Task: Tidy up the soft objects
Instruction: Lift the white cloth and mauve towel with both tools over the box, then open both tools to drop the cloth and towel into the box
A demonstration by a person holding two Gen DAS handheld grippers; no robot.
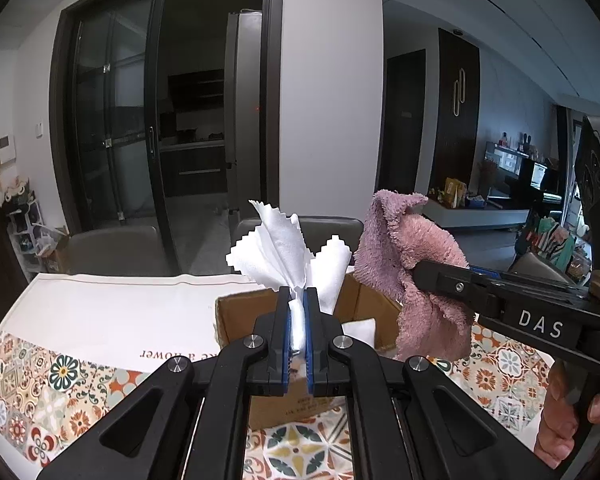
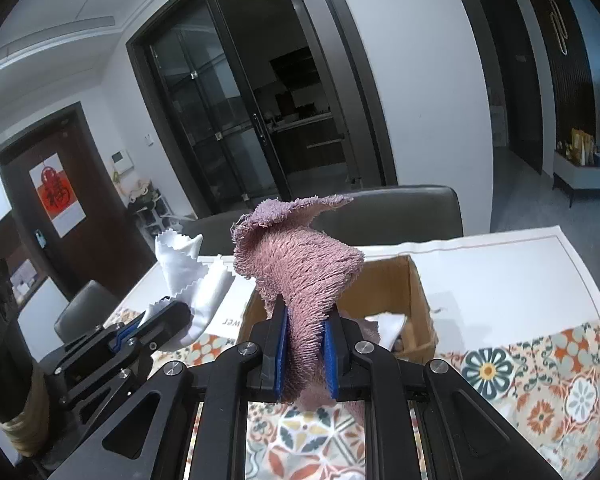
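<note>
My left gripper (image 1: 298, 300) is shut on a white zigzag-edged cloth (image 1: 284, 248), which fans upward above an open cardboard box (image 1: 236, 312). The same white cloth (image 2: 192, 280) shows at the left of the right wrist view, pinched in the left gripper (image 2: 168, 312). My right gripper (image 2: 304, 320) is shut on a fluffy pink towel (image 2: 296, 260), held up over the cardboard box (image 2: 416, 300). From the left wrist view the pink towel (image 1: 416, 260) hangs from the right gripper (image 1: 420, 272) at the right. White and pink fabric lie inside the box.
The box stands on a table with a patterned tile cloth (image 1: 60, 380) and a white sheet (image 2: 500, 272). Grey chairs (image 2: 400, 212) stand behind the table's far edge. A person's hand (image 1: 568, 412) grips the right tool's handle. Glass doors and a white pillar lie beyond.
</note>
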